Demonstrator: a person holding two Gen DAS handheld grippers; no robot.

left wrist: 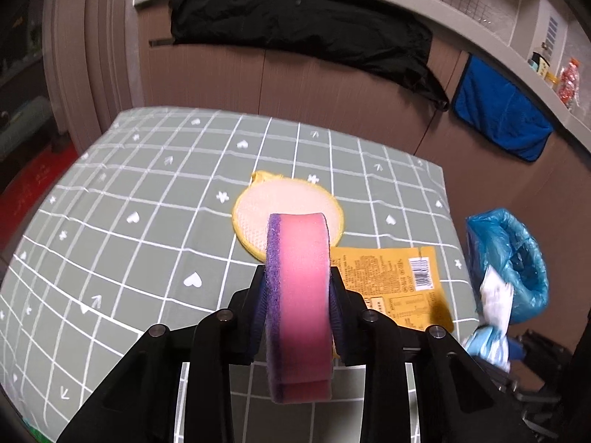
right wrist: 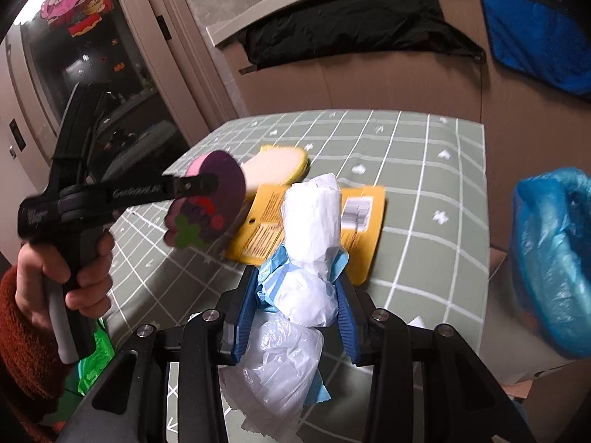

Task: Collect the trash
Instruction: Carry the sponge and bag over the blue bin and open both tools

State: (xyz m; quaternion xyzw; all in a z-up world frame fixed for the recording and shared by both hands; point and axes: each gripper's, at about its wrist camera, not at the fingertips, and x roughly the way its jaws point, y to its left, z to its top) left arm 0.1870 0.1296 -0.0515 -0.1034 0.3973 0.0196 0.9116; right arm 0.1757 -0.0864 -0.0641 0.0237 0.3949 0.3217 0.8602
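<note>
My left gripper [left wrist: 297, 277] is shut on a pink and purple sponge [left wrist: 299, 295], held above the table; it also shows in the right wrist view [right wrist: 216, 184]. My right gripper [right wrist: 301, 288] is shut on a crumpled white and blue wrapper [right wrist: 310, 229], held above the table's right part. A yellow packet [left wrist: 399, 280] and a round yellow scrub pad [left wrist: 288, 203] lie on the table. A bin lined with a blue bag [left wrist: 517, 258] stands off the table's right edge; it shows at the right of the right wrist view [right wrist: 554, 251].
The table has a grey-green checked cloth [left wrist: 147, 203]. Brown cabinets [left wrist: 295, 81] with a black cloth [left wrist: 303, 29] and a blue towel [left wrist: 498, 118] stand behind. A green bag [right wrist: 96, 354] lies low at the left.
</note>
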